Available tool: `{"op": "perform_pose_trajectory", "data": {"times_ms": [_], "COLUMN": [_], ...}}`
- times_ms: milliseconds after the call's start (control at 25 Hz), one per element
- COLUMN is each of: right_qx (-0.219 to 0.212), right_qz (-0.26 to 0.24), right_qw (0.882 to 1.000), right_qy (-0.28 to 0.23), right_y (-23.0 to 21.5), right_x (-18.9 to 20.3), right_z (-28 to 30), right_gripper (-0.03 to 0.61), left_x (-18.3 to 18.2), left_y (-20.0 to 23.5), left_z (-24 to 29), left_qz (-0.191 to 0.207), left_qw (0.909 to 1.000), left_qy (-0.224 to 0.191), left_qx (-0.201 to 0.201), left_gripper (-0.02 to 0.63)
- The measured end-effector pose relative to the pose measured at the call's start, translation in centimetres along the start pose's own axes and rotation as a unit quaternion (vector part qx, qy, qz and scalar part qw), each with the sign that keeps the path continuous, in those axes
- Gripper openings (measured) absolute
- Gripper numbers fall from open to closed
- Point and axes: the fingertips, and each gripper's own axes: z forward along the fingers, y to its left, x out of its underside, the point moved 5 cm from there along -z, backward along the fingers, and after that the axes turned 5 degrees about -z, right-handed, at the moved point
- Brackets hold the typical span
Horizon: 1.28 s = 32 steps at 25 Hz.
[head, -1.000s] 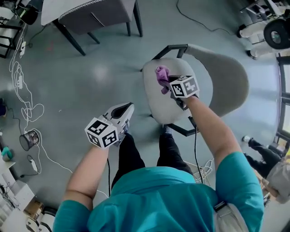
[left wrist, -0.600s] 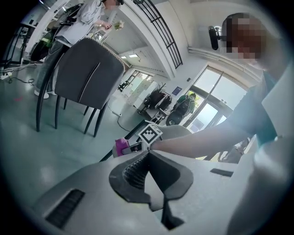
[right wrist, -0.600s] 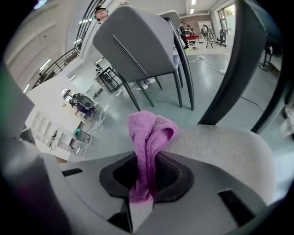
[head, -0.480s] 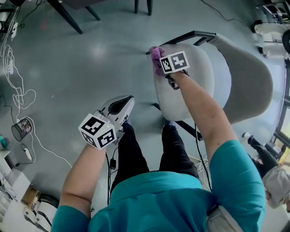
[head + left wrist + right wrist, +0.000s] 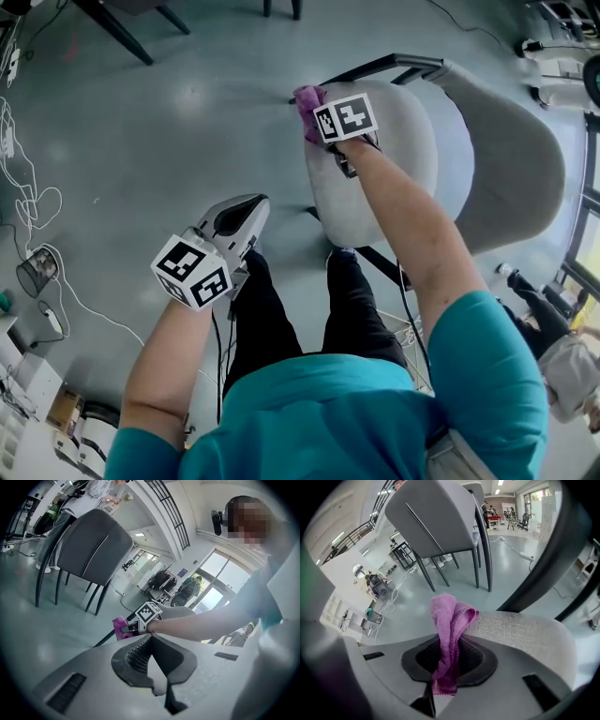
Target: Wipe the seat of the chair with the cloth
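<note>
Cloth (image 5: 450, 616), one, in right tool (image 5: 446, 670)

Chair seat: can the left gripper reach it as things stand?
Probably yes. The left gripper hangs over bare floor beside the chair seat, nothing between them; the right gripper and cloth occupy only one far corner.

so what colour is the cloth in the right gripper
Purple-pink cloth, pinched in the right gripper; the right gripper view shows it best.

two grippers: left gripper (image 5: 246, 214), right gripper (image 5: 323, 124). one cloth (image 5: 450, 620), between the right gripper's jaws. two chairs: light chair (image 5: 412, 159) under it, dark chair (image 5: 91, 545) beyond
</note>
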Motion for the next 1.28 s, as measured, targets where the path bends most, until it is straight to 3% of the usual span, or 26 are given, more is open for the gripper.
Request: {"op": "perform_pose_trajectory", "data": {"times_ms": [280,1280], "right_qx": [0.012,0.085], "right_qz": [0.014,0.045], "right_qw": [1.0,0.995], "right_qy": [-0.006,0.0], "right_y": [-1.8,-14.2], "right_x": [0.5,5.1], "right_z": [-1.1,-5.8], "right_gripper": [0.071,0.071], "left_x": [-0.7,-1.2], "left_y": [-1.6,-5.0], "left_z": [1.7,8.1], "left_qz": [0.021,0.036], "left_qw": [0.9997,0.9981], "left_qy": [0.011,0.041], "left_qx": [0.008,0.028], "left_gripper": [-0.005,-0.005]}}
